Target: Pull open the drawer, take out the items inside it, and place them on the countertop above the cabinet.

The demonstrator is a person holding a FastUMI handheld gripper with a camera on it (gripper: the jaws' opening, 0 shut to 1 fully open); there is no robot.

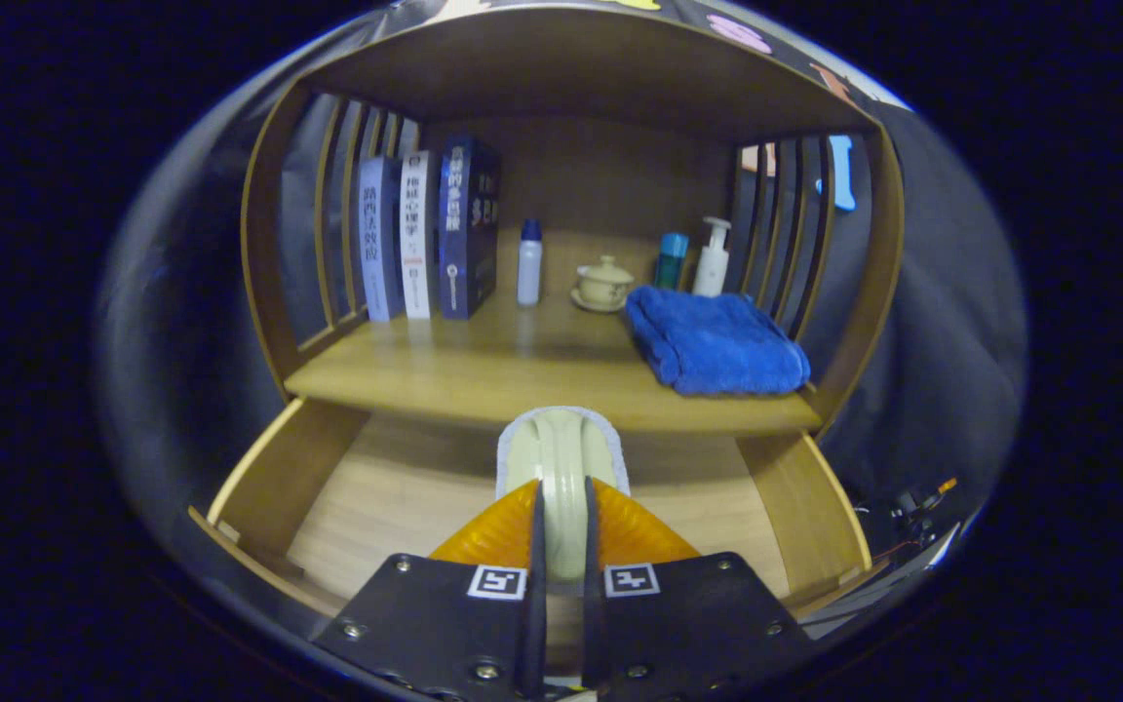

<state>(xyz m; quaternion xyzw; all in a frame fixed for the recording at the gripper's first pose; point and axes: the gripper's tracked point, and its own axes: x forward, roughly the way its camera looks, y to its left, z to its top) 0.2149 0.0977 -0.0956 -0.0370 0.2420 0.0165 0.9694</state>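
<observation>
The claw (561, 531) is closed narrow on a pale green slipper (561, 458), both orange fingers (495, 531) pressing its sides, and holds it over the open drawer (406, 497) below. Just beyond the slipper's toe lies the wooden tabletop (522, 375), where a folded blue towel (713, 343) sits ahead to the right. Farther back stand three books (425, 234), a small white bottle (529, 263), a lidded cup (604, 283), a teal bottle (671, 259) and a pump bottle (713, 255).
</observation>
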